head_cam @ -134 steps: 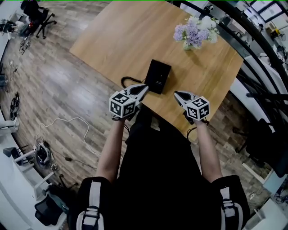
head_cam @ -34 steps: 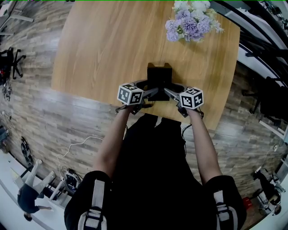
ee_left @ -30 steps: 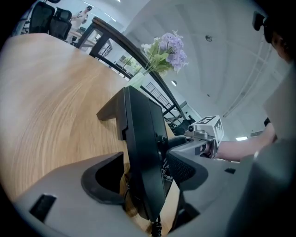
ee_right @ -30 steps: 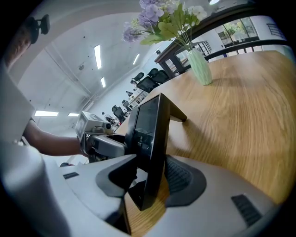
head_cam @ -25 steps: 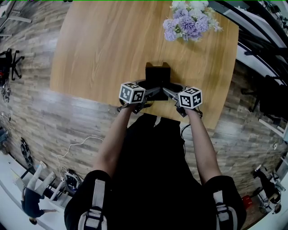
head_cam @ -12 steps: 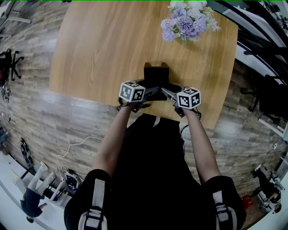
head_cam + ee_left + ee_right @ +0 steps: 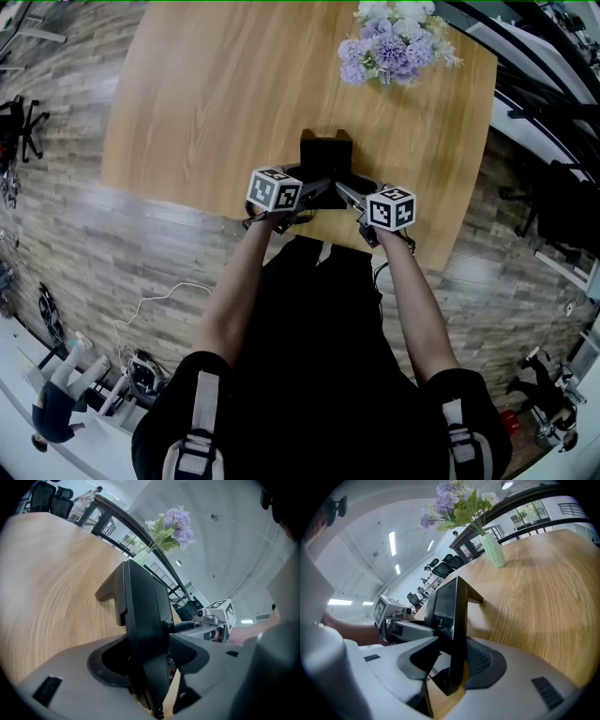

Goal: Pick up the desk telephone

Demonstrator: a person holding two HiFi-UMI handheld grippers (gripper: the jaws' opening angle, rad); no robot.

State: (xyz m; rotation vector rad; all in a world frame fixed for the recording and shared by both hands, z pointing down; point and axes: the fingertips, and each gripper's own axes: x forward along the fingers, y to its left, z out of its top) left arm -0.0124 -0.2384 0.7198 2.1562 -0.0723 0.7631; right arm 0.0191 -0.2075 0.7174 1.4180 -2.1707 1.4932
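The black desk telephone [image 7: 325, 150] stands near the wooden table's [image 7: 216, 94] front edge. My left gripper [image 7: 321, 187] holds its near left side and my right gripper [image 7: 345, 190] its near right side. In the left gripper view the telephone [image 7: 143, 616] is a dark slab clamped between my left gripper's [image 7: 150, 667] grey jaws, with the right gripper's marker cube [image 7: 224, 613] beyond it. The right gripper view shows the telephone's [image 7: 451, 611] edge pinched in my right gripper [image 7: 450, 667]. I cannot tell whether the telephone's base still touches the table.
A vase of purple and white flowers [image 7: 392, 45] stands at the table's far right, behind the telephone. Wood-plank floor surrounds the table, with a white cable [image 7: 159, 295] on it at the left. Office chairs and desks lie beyond.
Five seconds ago both grippers hung apart at the table's front edge, off the telephone. Now both are clamped on it. Over the last second the pair and the telephone barely shifted.
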